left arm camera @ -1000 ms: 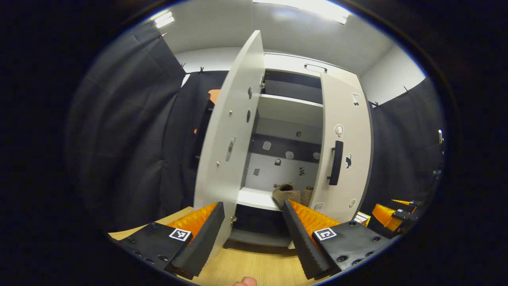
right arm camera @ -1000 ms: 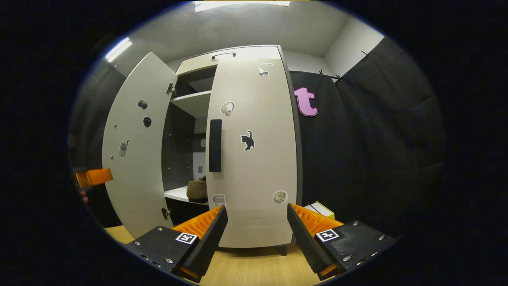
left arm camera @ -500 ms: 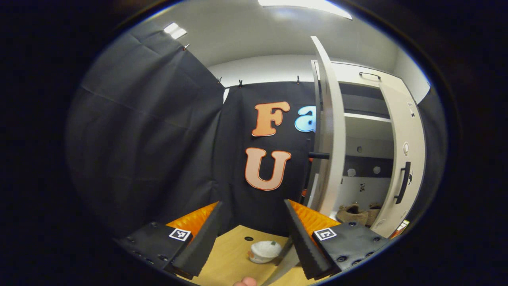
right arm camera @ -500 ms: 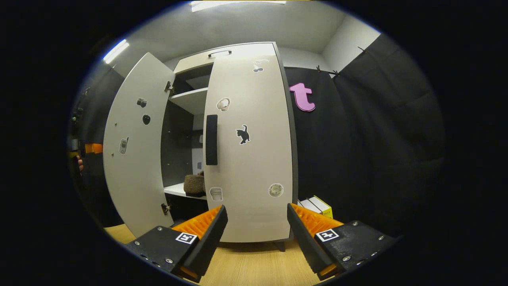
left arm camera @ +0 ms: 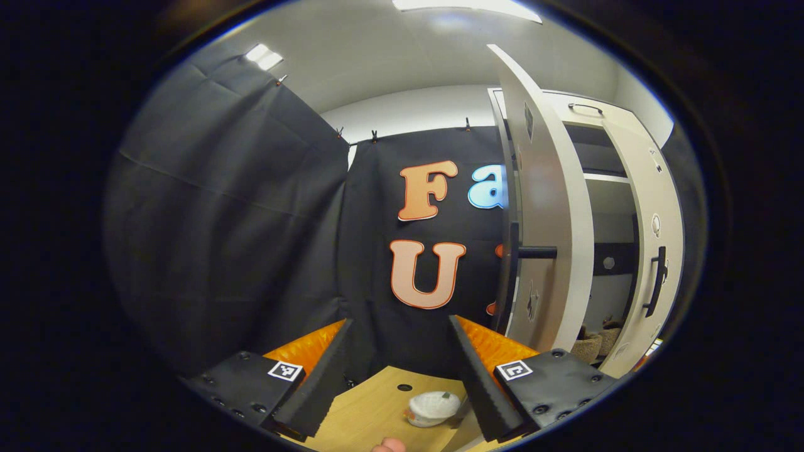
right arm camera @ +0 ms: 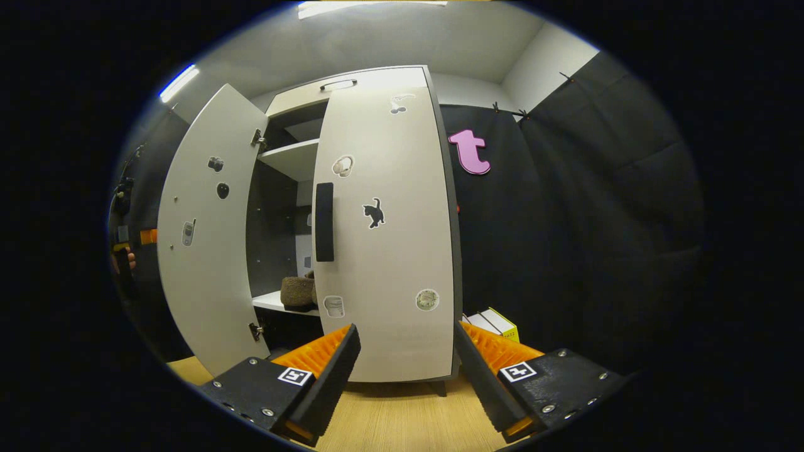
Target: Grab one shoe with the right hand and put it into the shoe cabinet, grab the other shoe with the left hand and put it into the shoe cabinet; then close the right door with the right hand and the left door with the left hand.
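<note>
Brown shoe (right arm camera: 297, 292) inside cabinet (right arm camera: 377, 81), beyond spread right fingers (right arm camera: 326, 376); left fingers (left arm camera: 314, 383) spread, empty.

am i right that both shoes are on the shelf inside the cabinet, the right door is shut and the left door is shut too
Not quite: the left door is open, swung well out from the cabinet, as the right gripper view shows. The rest holds: the shoes sit on the shelf inside, and the right door is shut.

Smooth matt cabinet doors (right arm camera: 383, 238), wood-grain floor (right arm camera: 402, 420), fuzzy shoes (right arm camera: 297, 292).
</note>
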The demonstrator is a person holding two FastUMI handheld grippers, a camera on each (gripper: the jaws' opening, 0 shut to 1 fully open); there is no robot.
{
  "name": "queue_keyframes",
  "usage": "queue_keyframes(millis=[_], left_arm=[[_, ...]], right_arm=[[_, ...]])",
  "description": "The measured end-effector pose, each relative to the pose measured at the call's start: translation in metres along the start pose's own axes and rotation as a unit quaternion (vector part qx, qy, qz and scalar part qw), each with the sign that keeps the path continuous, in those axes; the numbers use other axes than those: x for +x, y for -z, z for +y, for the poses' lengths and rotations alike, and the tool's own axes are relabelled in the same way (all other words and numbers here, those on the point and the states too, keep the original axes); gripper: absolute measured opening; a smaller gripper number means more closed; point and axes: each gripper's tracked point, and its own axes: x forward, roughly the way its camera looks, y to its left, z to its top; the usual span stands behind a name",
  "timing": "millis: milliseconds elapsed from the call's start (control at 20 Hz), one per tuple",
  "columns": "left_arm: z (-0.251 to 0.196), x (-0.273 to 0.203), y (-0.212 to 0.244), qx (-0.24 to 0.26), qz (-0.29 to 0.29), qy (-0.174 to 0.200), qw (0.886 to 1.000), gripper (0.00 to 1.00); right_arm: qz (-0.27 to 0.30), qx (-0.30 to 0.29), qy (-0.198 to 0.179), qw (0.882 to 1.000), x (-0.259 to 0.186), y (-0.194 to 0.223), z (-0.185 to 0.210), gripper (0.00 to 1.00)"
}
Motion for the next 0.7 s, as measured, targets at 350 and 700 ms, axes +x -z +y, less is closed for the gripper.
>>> queue_keyframes(millis=[350, 700], left_arm=[[-0.047, -0.017, 0.001, -0.008, 0.008, 0.061, 0.998, 0.94], [-0.119, -0.028, 0.003, -0.018, 0.016, 0.135, 0.991, 0.9]], right_arm=[[0.0, 0.009, -0.013, 1.0, 0.002, -0.004, 0.006, 0.93], [0.003, 0.01, -0.003, 1.0, -0.005, -0.005, -0.003, 0.93]])
